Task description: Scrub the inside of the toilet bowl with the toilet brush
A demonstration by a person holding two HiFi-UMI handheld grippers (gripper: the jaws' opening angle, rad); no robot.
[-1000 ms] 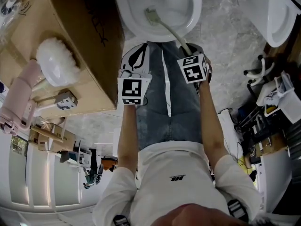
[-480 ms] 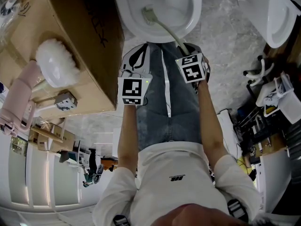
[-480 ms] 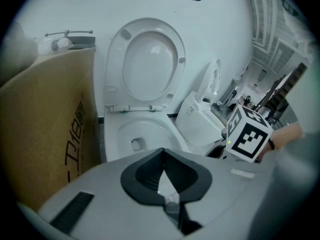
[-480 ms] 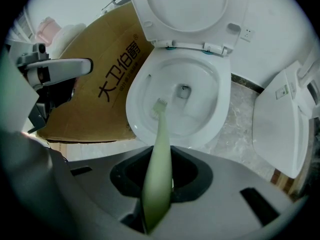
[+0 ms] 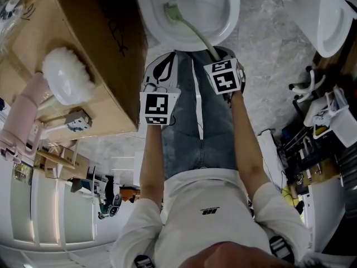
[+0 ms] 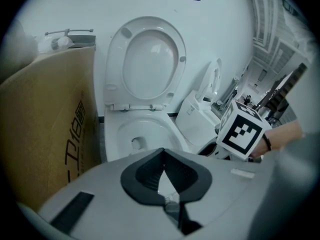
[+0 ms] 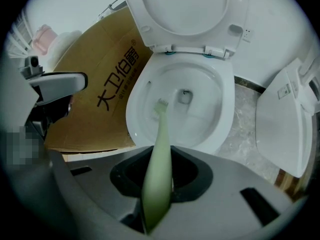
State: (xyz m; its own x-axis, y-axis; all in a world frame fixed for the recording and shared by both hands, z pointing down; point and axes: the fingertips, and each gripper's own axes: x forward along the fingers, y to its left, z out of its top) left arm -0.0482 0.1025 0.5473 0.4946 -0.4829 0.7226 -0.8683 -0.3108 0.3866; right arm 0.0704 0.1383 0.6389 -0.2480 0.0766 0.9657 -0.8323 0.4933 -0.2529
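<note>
A white toilet bowl (image 5: 228,21) (image 7: 220,129) (image 6: 112,134) stands open with its seat and lid (image 7: 190,9) raised. My right gripper (image 7: 159,186) (image 5: 223,78) is shut on the pale green toilet brush (image 7: 157,159) (image 5: 195,33). The brush head (image 7: 160,106) (image 5: 170,10) rests against the inner left wall of the bowl, short of the drain hole (image 7: 186,96). My left gripper (image 6: 162,184) (image 5: 156,108) is shut with nothing in it, held over the person's lap to the left of the right one.
A large cardboard box (image 5: 83,49) (image 7: 105,99) stands close against the bowl's left side, with a white fluffy brush (image 5: 67,74) on top. A second white toilet (image 7: 290,124) (image 5: 332,21) sits to the right. Marbled floor (image 5: 268,54) lies between them.
My right gripper has pushed forward and left, carrying the brush head up along the bowl's left inner wall. The left gripper has stayed still.
</note>
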